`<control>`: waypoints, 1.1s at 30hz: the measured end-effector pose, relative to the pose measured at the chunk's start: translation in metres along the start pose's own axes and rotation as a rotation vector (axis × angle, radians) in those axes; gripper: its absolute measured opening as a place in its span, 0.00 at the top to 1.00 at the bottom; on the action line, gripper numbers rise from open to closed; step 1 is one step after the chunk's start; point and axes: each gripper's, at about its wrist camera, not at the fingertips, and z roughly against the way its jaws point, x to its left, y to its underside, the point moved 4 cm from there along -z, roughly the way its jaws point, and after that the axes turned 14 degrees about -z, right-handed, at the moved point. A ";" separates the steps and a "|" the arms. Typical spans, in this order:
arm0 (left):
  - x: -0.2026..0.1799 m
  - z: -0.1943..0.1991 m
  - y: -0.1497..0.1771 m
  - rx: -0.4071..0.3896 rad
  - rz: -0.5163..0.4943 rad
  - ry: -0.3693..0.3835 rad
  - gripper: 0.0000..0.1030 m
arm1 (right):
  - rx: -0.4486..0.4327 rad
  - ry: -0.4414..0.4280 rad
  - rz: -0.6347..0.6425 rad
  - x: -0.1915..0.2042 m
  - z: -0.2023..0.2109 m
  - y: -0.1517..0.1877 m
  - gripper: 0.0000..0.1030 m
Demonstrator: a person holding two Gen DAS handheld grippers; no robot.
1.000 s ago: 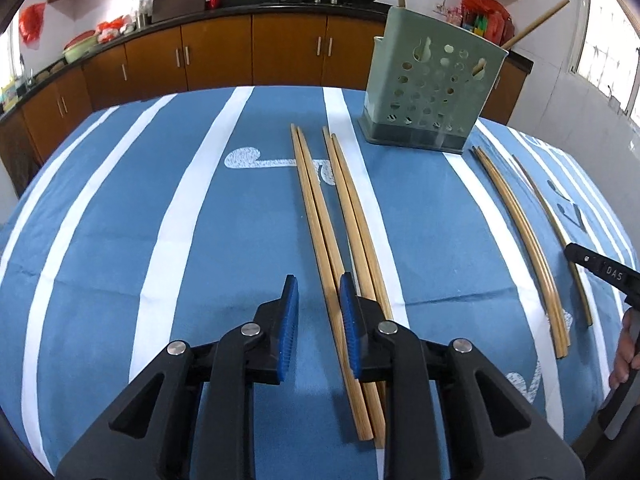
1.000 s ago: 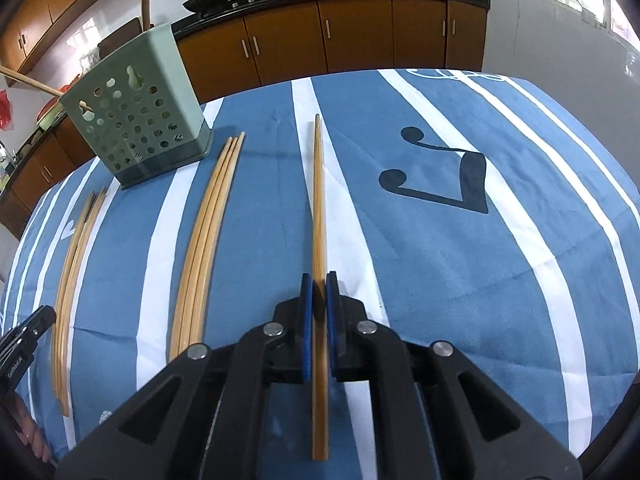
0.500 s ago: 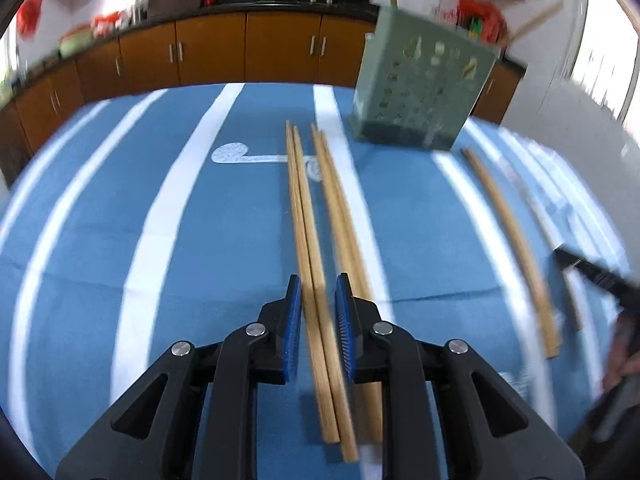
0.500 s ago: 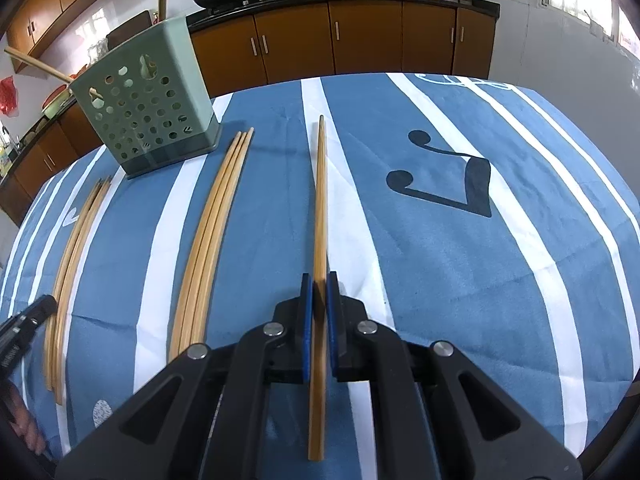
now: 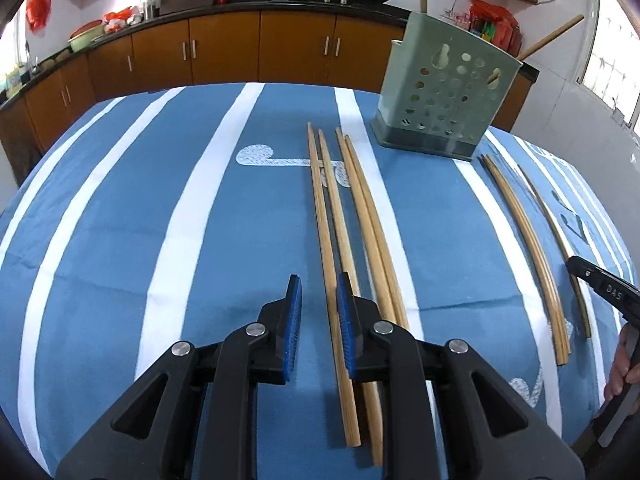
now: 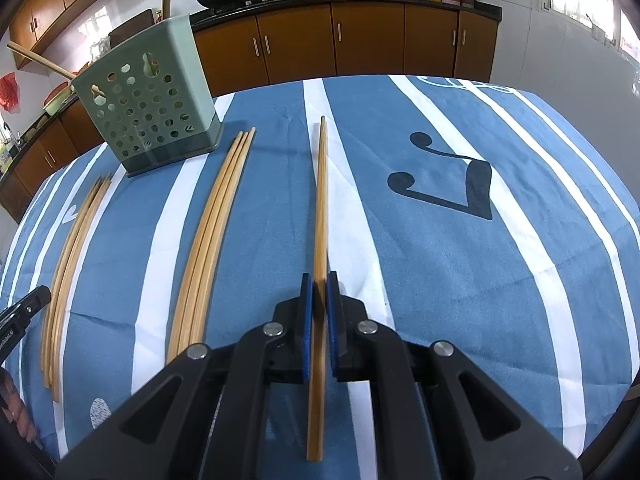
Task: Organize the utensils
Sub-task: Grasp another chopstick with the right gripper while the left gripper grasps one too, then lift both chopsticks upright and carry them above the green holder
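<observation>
R gripper (image 6: 316, 292) clenched on a chopstick pair (image 6: 320, 208), pointing 12 o'clock over blue striped cloth (image 6: 440, 260). L gripper (image 5: 318, 300) w/ jaws apart, one chopstick (image 5: 326, 240) btwn pads, nothing gripped. Loose chopsticks (image 6: 216, 216) at 11 o'clock. Farther, green perforated holder (image 6: 148, 96) upright at 10 o'clock, cabinets (image 6: 360, 36) behind.

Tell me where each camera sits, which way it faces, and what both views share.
Left wrist: sits on the left gripper, facing along its open fingers across the blue striped tablecloth toward four chopsticks and the green utensil holder; the right gripper's tip and hand show at the right edge.
Right wrist: sits on the right gripper, shut on a chopstick pair, facing the kitchen cabinets; the left gripper's tip shows at the left edge.
Shared: the holder, tablecloth, loose chopsticks and cabinets.
</observation>
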 end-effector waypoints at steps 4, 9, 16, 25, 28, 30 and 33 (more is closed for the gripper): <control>-0.010 -0.001 0.000 0.020 -0.047 -0.006 0.82 | 0.005 -0.002 0.002 0.000 0.001 0.001 0.91; -0.018 -0.002 0.002 0.020 -0.096 -0.049 0.85 | 0.003 0.003 0.020 0.001 0.003 0.005 0.91; 0.015 -0.014 -0.011 0.036 -0.014 -0.060 0.93 | -0.003 0.014 0.038 0.002 -0.004 -0.004 0.92; 0.051 -0.026 -0.023 0.010 0.075 -0.003 0.92 | -0.029 0.031 0.042 -0.001 -0.020 -0.024 0.92; 0.052 -0.027 -0.023 0.006 0.088 0.010 0.92 | -0.042 0.039 0.054 0.000 -0.021 -0.023 0.92; 0.052 -0.028 -0.023 0.006 0.087 0.009 0.92 | -0.041 0.036 0.052 -0.001 -0.021 -0.023 0.92; 0.052 -0.028 -0.022 0.006 0.086 0.008 0.92 | -0.040 0.030 0.047 -0.002 -0.021 -0.024 0.92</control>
